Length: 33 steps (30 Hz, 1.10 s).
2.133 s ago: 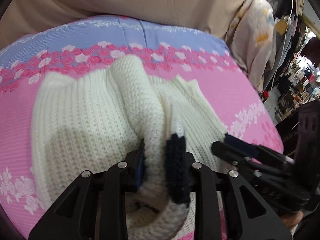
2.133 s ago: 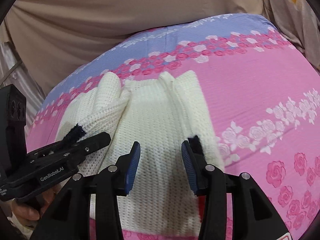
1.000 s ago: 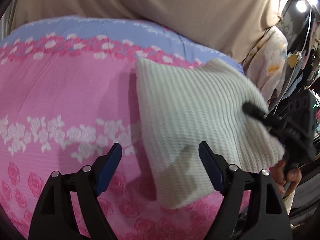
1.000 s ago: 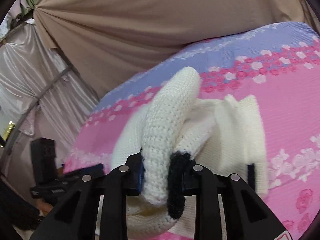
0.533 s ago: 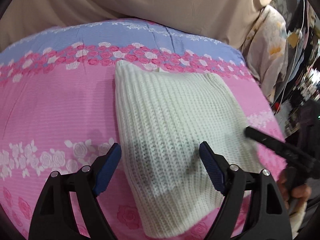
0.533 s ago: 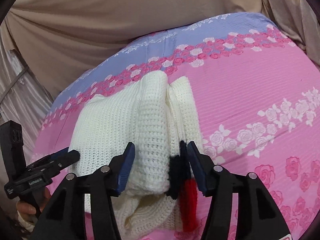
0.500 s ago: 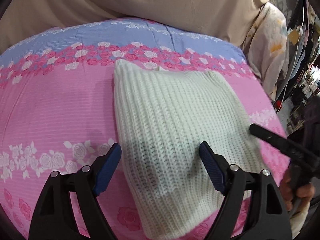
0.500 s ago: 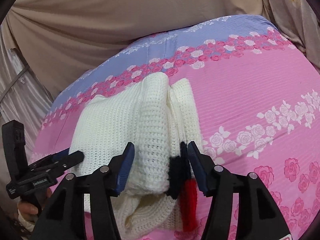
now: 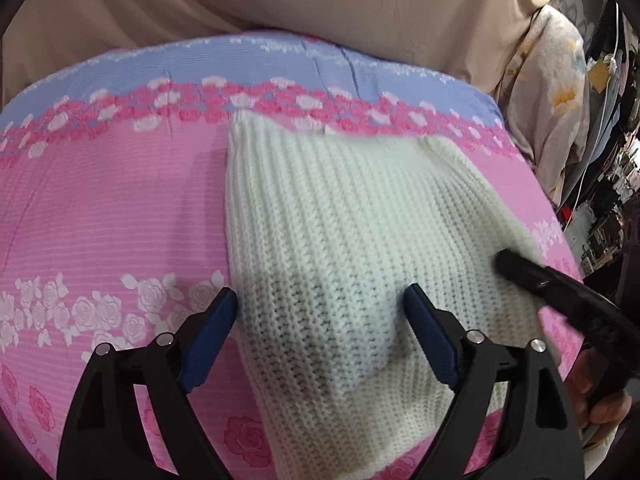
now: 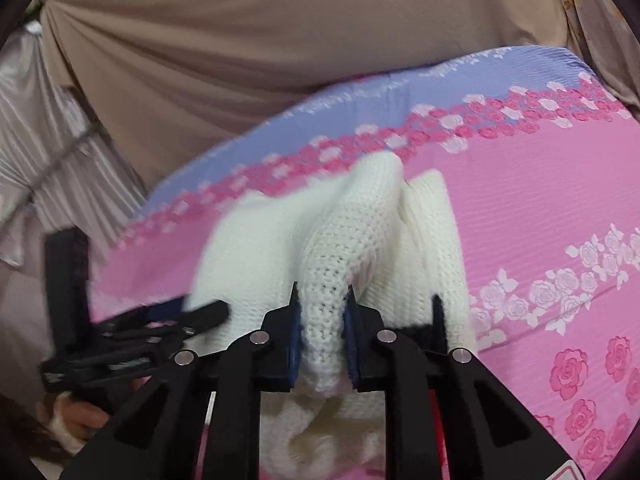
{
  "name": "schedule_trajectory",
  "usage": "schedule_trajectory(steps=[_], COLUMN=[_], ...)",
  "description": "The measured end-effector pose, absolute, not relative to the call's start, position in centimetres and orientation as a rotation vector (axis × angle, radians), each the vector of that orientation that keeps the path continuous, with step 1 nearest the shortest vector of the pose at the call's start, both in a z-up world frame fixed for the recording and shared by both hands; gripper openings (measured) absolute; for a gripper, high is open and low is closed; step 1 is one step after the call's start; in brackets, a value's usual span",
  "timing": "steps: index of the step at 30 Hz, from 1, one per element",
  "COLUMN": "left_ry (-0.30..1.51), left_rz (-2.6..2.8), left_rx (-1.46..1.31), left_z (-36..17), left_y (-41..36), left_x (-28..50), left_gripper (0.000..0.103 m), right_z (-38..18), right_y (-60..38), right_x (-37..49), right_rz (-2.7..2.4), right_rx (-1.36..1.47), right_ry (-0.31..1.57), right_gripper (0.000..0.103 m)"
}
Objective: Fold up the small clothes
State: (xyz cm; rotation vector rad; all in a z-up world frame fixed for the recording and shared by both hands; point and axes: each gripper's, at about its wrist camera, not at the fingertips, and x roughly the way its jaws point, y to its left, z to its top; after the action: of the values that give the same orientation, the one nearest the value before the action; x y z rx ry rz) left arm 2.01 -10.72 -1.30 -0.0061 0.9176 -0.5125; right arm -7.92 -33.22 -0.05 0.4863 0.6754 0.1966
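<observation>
The cream chunky-knit sweater (image 9: pixel 340 248) lies partly folded on the pink rose-print bedsheet (image 9: pixel 100 220). The right gripper (image 10: pixel 320 312) jaws are closing on a raised fold; the left gripper (image 9: pixel 320 320) jaws are opening, empty. Final folds remain, I judge.

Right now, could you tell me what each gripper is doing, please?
Left gripper: jaws opening wide over the white knit sweater, gripping nothing.
Right gripper: jaws closing on a raised fold of the sweater.

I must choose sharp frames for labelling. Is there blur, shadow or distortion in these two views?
Left wrist view: knit of the white sweater sharp, its far edge smeared; the left gripper shadows it; fisheye bows the bedsheet. Right wrist view: left side motion-blurred, dark corners.
</observation>
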Motion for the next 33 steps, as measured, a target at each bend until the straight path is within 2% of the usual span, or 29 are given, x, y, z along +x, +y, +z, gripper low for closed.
schedule_trajectory(steps=[3, 6, 7, 10, 13, 16, 17, 19, 21, 22, 23, 29, 30, 32, 33], left_ry=[0.878, 0.928, 0.953, 0.969, 0.966, 0.964, 0.964, 0.964, 0.960, 0.957, 0.954, 0.936, 0.935, 0.937, 0.936], left_rz=[-0.520, -0.521, -0.527, -0.517, -0.511, -0.505, -0.500, -0.493, -0.486, -0.482, -0.478, -0.454, -0.452, -0.449, -0.449], left_rx=[0.001, 0.023, 0.019, -0.008, -0.006, -0.007, -0.010, -0.008, 0.001, 0.005, 0.011, 0.038, 0.038, 0.047, 0.053], left_z=[-0.2, -1.9, -2.7, -3.7, -3.4, -3.3, -3.2, -3.1, -2.9, -2.9, -2.7, -2.5, -2.5, -2.6, -2.7], left_y=[-10.7, -11.6, -11.9, -11.9, -11.8, -11.8, -11.9, -12.1, -12.2, -12.2, -12.3, -12.7, -12.8, -13.0, -13.2], left_x=[1.6, 2.3, 2.6, 2.7, 2.7, 2.6, 2.6, 2.8, 2.8, 2.8, 2.8, 2.8, 2.8, 2.8, 2.8], left_gripper=[0.083, 0.084, 0.084, 0.086, 0.085, 0.085, 0.085, 0.086, 0.086, 0.086, 0.086, 0.087, 0.087, 0.088, 0.089], right_z=[1.3, -3.9, -5.8, -4.9, -2.5, -0.6, -0.6, -1.5, -2.3, -2.4, -2.3, 1.4, 0.5, -3.8, -5.1], right_y=[-34.5, -35.1, -35.5, -36.0, -36.3, -36.6, -36.8, -37.0, -36.5, -36.3, -35.9, -36.5, -36.7, -36.9, -37.4], right_x=[-9.4, -7.2, -6.9, -7.2, -7.0, -5.3, -4.1, -2.2, -0.2, 0.3, 1.1, 0.1, 0.6, 2.8, 2.6], right_rz=[0.214, 0.036, 0.046, 0.052, 0.020, 0.007, 0.016, 0.007, 0.014, 0.021, 0.041, 0.118, 0.092, -0.004, 0.005], right_rx=[0.496, 0.400, 0.447, 0.505, 0.499, 0.452, 0.446, 0.441, 0.426, 0.417, 0.405, 0.483, 0.478, 0.425, 0.470], right_ry=[0.619, 0.845, 0.858, 0.825, 0.788, 0.756, 0.771, 0.819, 0.858, 0.864, 0.868, 0.672, 0.697, 0.878, 0.875], right_gripper=[0.016, 0.016, 0.017, 0.020, 0.036, 0.060, 0.061, 0.061, 0.056, 0.042, 0.019, 0.015, 0.015, 0.019, 0.019])
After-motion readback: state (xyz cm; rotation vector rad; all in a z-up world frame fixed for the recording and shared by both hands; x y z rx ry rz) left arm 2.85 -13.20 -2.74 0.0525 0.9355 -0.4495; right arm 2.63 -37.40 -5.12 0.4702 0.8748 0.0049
